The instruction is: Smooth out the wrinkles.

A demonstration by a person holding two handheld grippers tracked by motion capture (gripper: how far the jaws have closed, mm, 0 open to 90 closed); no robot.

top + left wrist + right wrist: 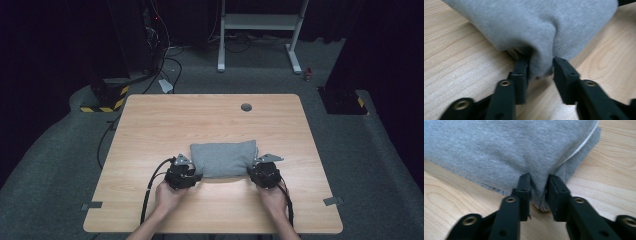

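A folded grey garment lies as a thick rectangle on the wooden table, toward your side of the table's middle. Take the garment as the landmark for everything else.

Your left gripper is at the garment's near left corner. In the left gripper view its jaws stand partly open with a bunched fold of the cloth between them; one jaw lies against the fold and the other has a small gap, so the cloth looks loose rather than clamped.

Your right gripper is at the garment's near right corner. In the right gripper view its jaws stand narrowly apart, with the stacked layers between them. The fingers still touch the fabric on both sides, though whether they press it firmly is hard to tell.

This looks like the letting-go at the end of a fold. To do it well, spread both sets of jaws wide enough that no pad drags on the cloth, then draw each gripper straight back from the garment, toward yourself, keeping low. Pulling sideways or lifting early could tug the corners and spoil the stacked layers.
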